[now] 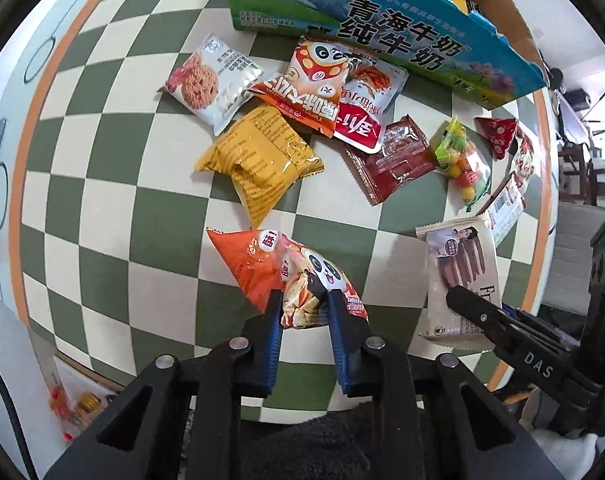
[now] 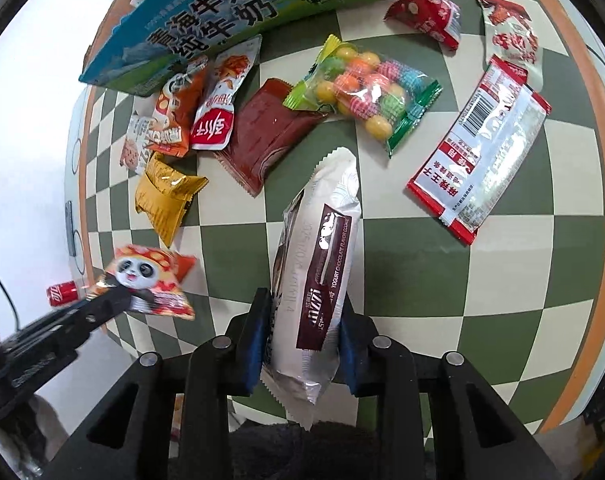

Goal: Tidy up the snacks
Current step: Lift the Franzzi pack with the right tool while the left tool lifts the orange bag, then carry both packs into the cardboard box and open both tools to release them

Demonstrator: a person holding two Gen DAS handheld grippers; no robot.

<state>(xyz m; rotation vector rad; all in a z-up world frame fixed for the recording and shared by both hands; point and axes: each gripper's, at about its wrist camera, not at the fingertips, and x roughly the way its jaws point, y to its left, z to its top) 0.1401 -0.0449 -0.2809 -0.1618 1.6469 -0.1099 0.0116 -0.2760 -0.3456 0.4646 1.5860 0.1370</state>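
I have my left gripper point(image 1: 302, 300) clamped on the panda snack bag point(image 1: 286, 276) and my right gripper point(image 2: 304, 320) clamped on the white cookie pack point(image 2: 318, 264), both lifted off the desk point(image 2: 482, 320). Most snacks lie scattered beside the milk carton box point(image 1: 382, 36); few are inside.

Milk carton point(image 1: 382, 28) cut off at top edge — its contents mostly hidden.
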